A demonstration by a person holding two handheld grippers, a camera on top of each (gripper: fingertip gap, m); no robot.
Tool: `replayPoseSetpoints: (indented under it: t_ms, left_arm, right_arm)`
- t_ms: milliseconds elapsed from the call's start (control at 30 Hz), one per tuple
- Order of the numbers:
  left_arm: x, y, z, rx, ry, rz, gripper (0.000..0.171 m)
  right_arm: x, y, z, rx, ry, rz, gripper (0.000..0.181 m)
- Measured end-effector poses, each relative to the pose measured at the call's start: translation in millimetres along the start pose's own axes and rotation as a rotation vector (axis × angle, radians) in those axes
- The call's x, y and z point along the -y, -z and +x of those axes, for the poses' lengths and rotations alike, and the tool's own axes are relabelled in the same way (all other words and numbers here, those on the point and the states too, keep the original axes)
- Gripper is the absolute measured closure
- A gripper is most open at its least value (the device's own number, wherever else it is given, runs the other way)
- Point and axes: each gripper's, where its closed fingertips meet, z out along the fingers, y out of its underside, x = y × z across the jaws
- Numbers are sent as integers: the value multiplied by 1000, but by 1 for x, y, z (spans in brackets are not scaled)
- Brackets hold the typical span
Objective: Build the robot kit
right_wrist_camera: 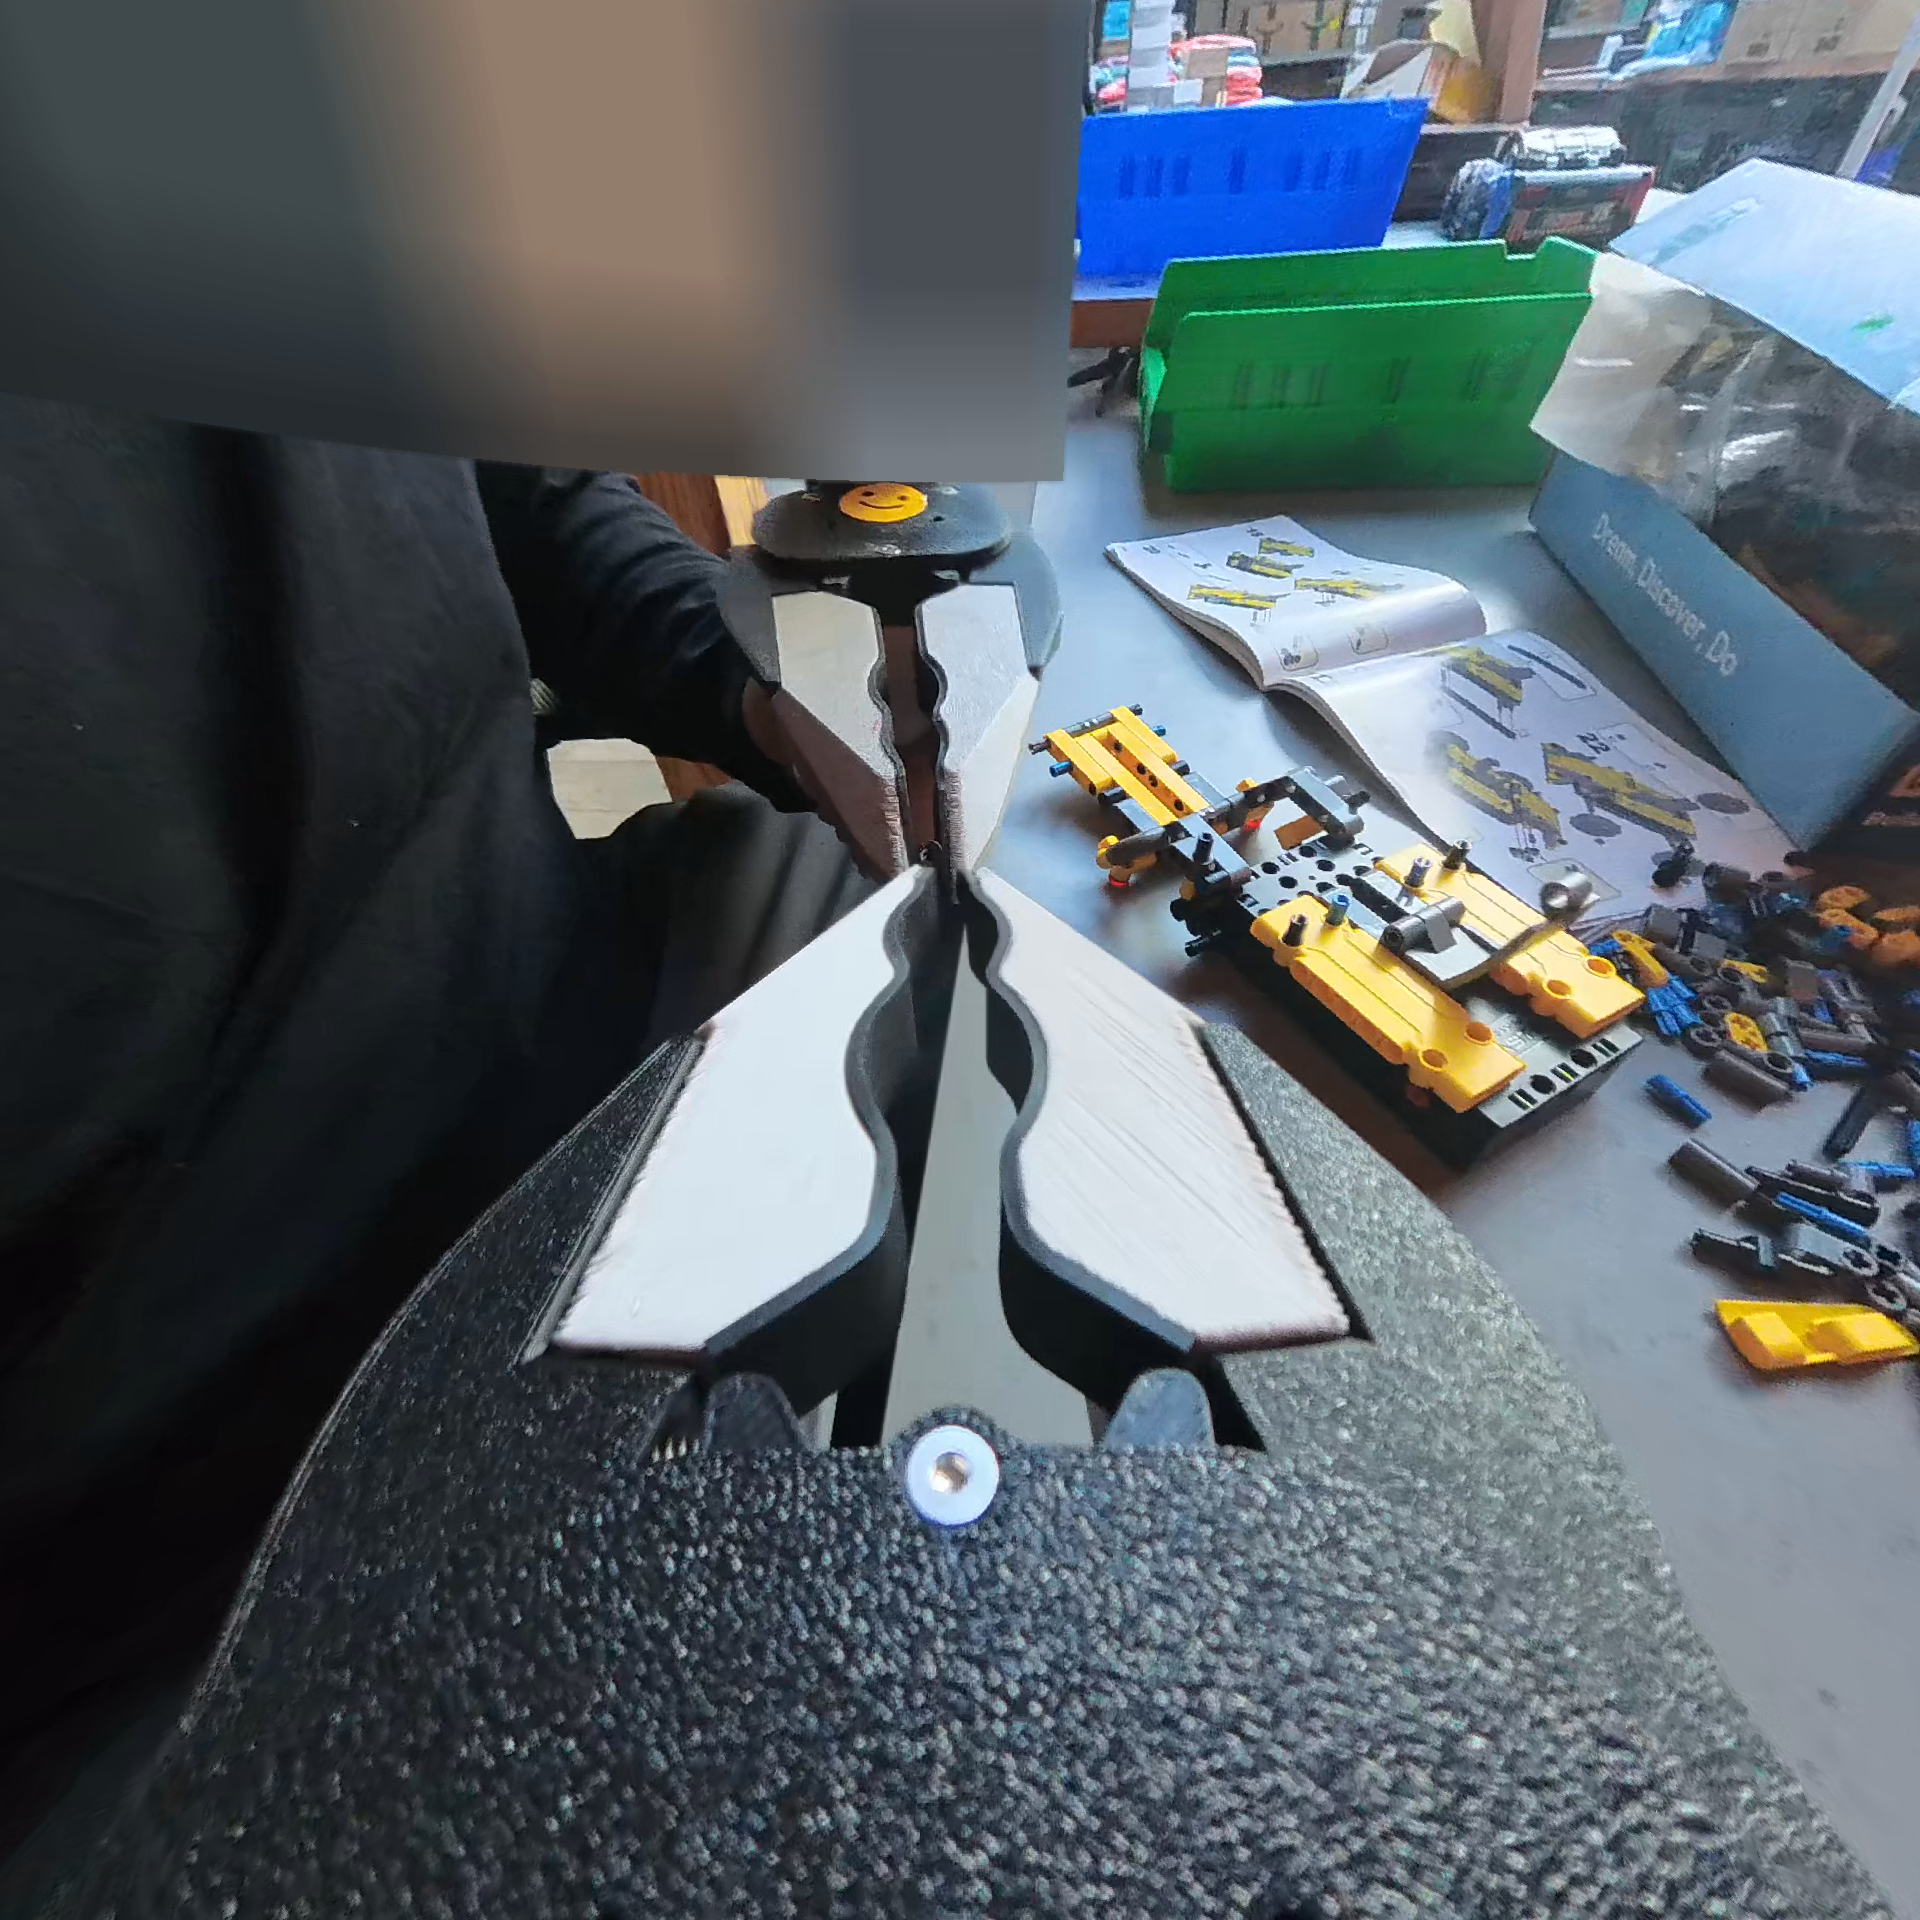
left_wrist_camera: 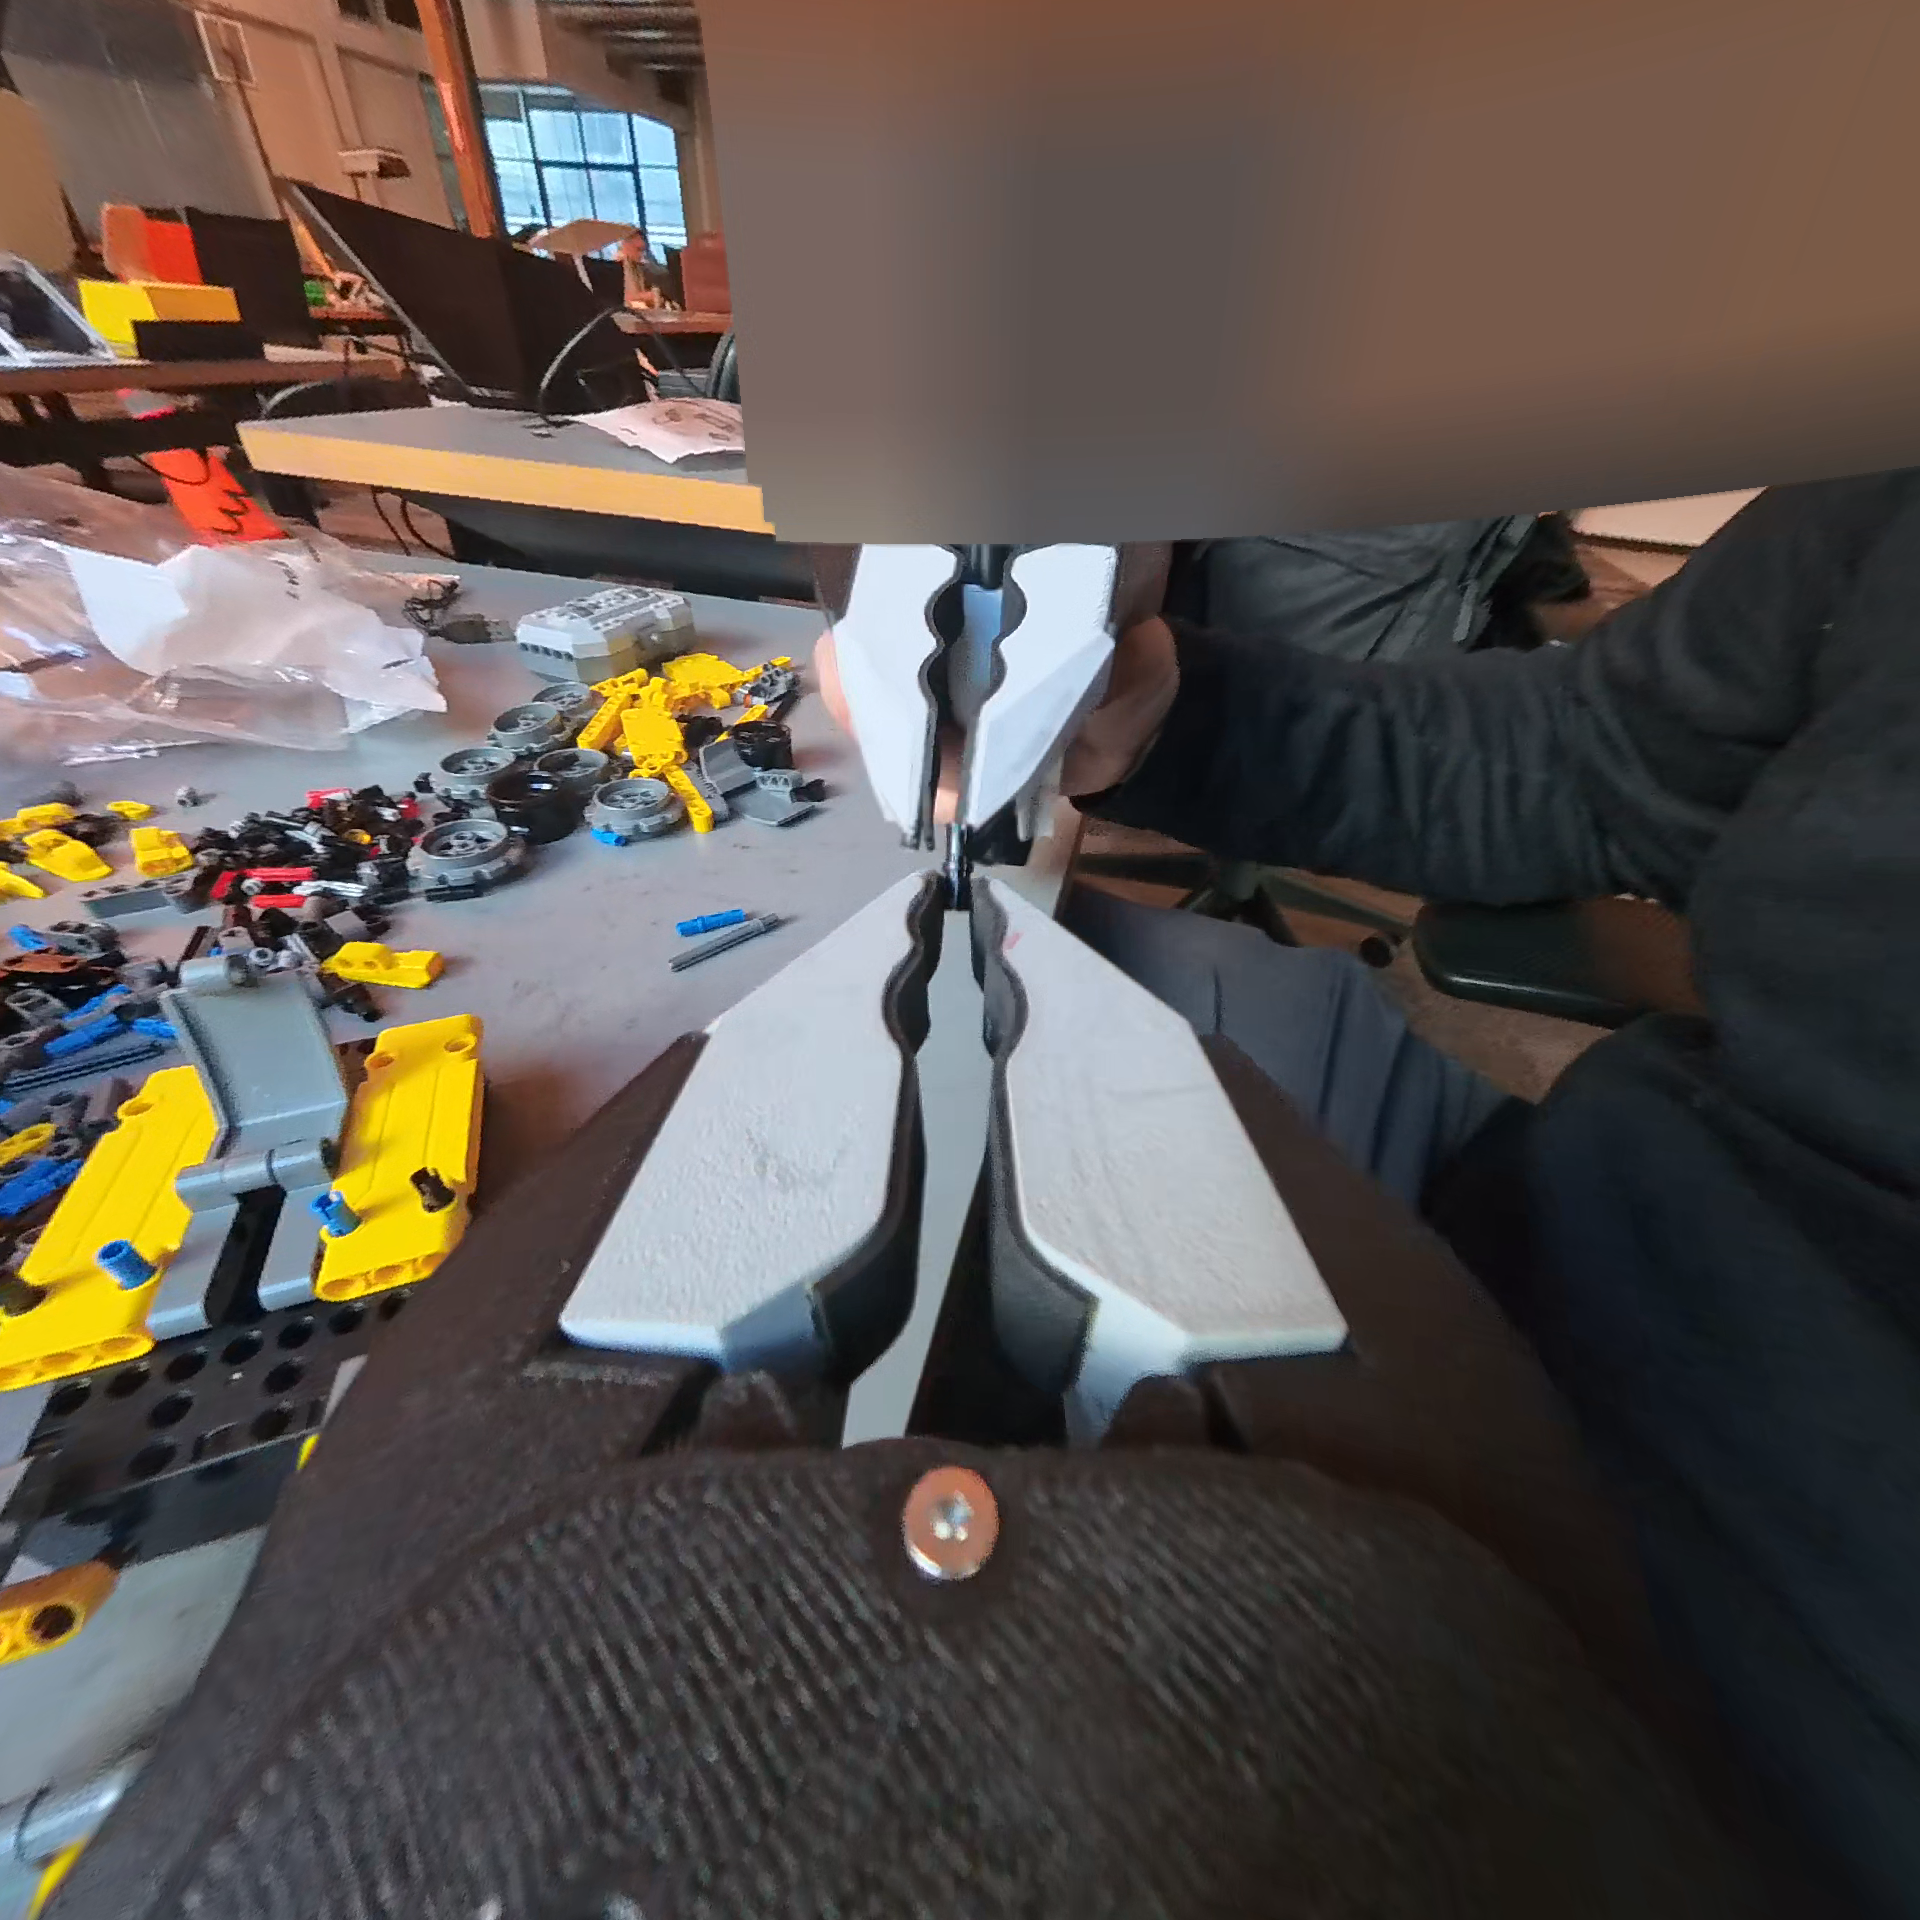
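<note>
The left hand-held gripper (left_wrist_camera: 954, 883) and the right hand-held gripper (right_wrist_camera: 948, 878) meet tip to tip in the air, off the near edge of the grey desk (left_wrist_camera: 582, 935). Each is closed tight on one end of the same small dark pin (left_wrist_camera: 954, 854). The pin is thin and black, and most of it is hidden by the white fingers (left_wrist_camera: 790, 1122). Its long way runs from one gripper's tips to the other's.

On the desk in the right wrist view lies a half-built yellow and black toy truck frame (right_wrist_camera: 1392, 966). Just behind it is an open instruction booklet (right_wrist_camera: 1382, 665) with pictures of a yellow machine. A blue box (right_wrist_camera: 1704, 644) beside the booklet has white writing on its side. A green folded stand (right_wrist_camera: 1361, 384) sits farther back. Loose blue and grey pins (right_wrist_camera: 1787, 1091) are spread to the right of the frame.

In the left wrist view, grey wheels (left_wrist_camera: 530, 769) and yellow pieces (left_wrist_camera: 665, 707) lie in a heap, near crumpled clear bags (left_wrist_camera: 208, 644). A yellow smiley sticker (right_wrist_camera: 881, 503) is on the left gripper's body.
</note>
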Motion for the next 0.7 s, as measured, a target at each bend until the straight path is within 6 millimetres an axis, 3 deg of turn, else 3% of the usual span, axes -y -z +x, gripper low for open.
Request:
replayPoseSetpoints:
  t_ms: [167, 267, 700]
  left_arm:
    - [-1, 0, 2, -27, 38, 6, 170]
    - [-1, -1, 4, -34, 24, 6, 170]
    - [4, 0, 6, -54, 73, 47, 170]
  right_arm:
    - [2, 0, -8, 42, 7, 9, 168]
    - [3, -2, -8, 31, 28, 10, 176]
    - [6, 2, -8, 22, 36, 5, 177]
